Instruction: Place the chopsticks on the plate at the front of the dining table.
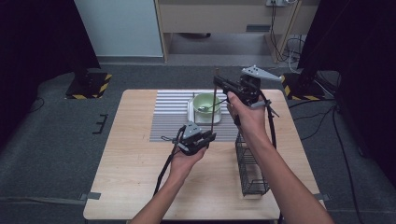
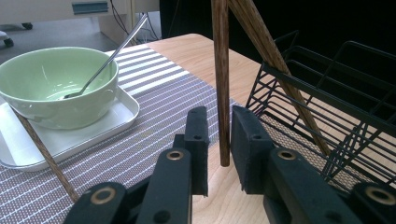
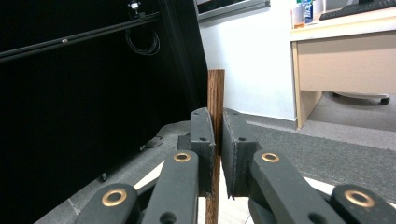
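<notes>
Soft overhead light is falling evenly, the surroundings are sinking into darkness, and the jaws nearest each gripper camera are blurring slightly.

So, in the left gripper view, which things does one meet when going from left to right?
Green bowl with a spoon on a white tray → upright wooden chopstick between the jaws → black wire basket.

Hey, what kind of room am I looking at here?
Probably a lab or office set up for recording: a small wooden table on grey carpet, black curtains at both sides, and a desk with trailing cables behind.
</notes>
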Demonstrator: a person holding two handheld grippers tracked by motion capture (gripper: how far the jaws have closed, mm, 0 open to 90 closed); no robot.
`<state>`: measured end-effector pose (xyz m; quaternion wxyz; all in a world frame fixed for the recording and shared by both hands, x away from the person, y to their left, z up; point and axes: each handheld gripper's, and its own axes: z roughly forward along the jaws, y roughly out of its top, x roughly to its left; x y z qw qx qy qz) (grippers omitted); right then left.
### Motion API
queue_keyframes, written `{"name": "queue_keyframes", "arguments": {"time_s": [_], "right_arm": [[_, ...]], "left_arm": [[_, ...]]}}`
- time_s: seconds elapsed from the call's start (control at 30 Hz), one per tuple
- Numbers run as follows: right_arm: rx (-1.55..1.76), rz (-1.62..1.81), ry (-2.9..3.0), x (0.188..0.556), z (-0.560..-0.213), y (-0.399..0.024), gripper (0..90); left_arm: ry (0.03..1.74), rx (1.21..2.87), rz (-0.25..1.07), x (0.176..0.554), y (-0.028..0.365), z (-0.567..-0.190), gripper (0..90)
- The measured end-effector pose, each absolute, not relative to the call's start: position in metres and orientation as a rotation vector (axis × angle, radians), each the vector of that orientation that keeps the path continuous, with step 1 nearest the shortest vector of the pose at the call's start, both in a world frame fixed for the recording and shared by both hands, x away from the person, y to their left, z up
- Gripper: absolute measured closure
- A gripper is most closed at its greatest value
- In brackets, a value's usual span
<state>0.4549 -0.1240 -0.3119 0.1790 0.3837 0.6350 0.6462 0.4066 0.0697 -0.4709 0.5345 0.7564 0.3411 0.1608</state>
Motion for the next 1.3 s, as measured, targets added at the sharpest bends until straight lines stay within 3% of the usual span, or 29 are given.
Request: {"name": "queue_keyframes", "arguments": {"time_s": [1.3], "right_arm": [[1.091, 1.816, 1.8, 0.4555, -0.3127, -0.1253, 83.8]], "left_arm": [[0.828, 1.788, 0.387, 0.4058, 0.076, -0.4706, 85.5]]}}
